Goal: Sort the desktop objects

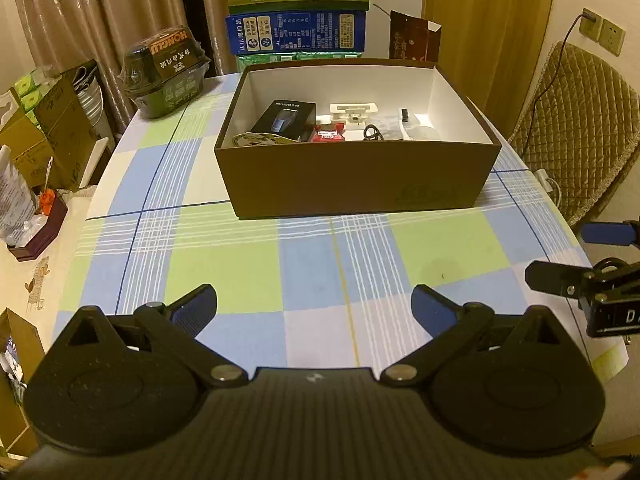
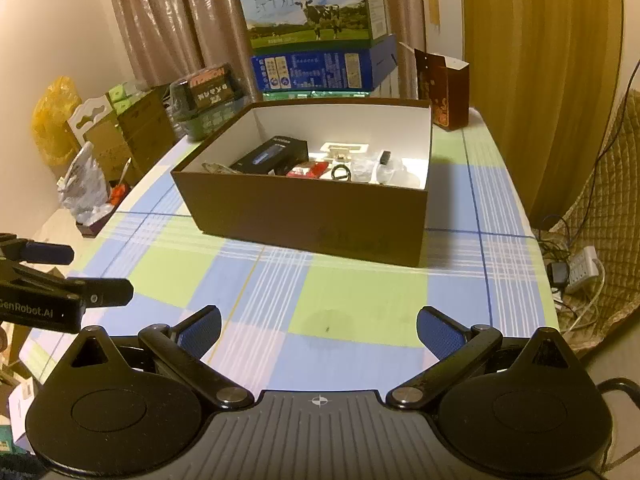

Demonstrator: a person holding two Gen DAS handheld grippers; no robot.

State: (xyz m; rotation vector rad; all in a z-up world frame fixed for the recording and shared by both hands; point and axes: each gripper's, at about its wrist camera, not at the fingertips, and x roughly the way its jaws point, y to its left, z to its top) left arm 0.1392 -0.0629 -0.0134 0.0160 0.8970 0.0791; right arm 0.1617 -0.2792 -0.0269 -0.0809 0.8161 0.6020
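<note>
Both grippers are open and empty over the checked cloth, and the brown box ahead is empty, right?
Not quite. The brown box is not empty: the left wrist view shows a black carton and other small items inside. Both the left gripper and right gripper are open and empty.

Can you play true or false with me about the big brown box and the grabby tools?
1. The brown box has no lid on. True.
2. The left tool holds a red packet. False: it is open and empty.
3. A black carton lies inside the box. True.
4. The right tool is squeezed shut. False: it is open.
5. The box sits on bare wood. False: it sits on a checked tablecloth.
</note>
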